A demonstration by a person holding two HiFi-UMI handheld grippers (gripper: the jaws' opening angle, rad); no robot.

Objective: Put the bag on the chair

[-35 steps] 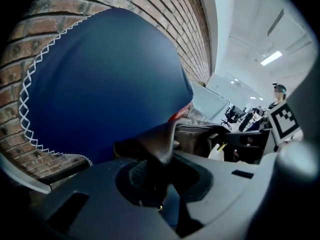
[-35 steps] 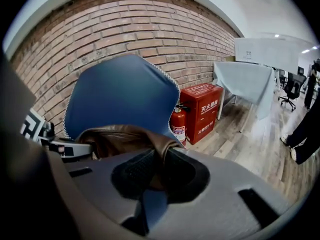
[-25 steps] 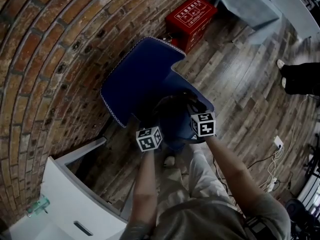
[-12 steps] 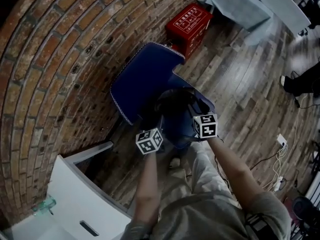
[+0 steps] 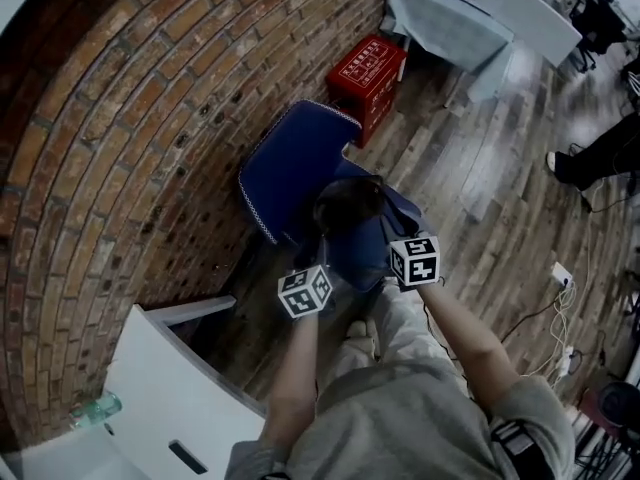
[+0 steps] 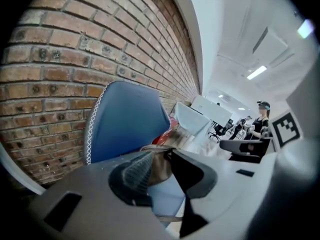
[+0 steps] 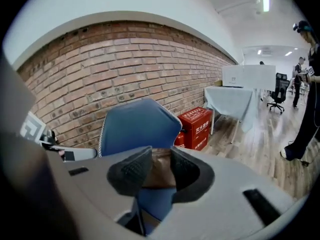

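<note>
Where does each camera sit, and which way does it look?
Head view: on the person's head, looking down at the bag on the blue chair; forearms show.
Left gripper view: on the left gripper, facing chair and brick wall; its jaws, just closing on nothing, frame the bag beyond.
Right gripper view: on the right gripper, same aim, jaws likewise.
Shared: all see the chair.

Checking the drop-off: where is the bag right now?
Head view, centre: the dark bag sits on the seat of the blue chair, before its backrest; the red box stands beyond the chair.
</note>
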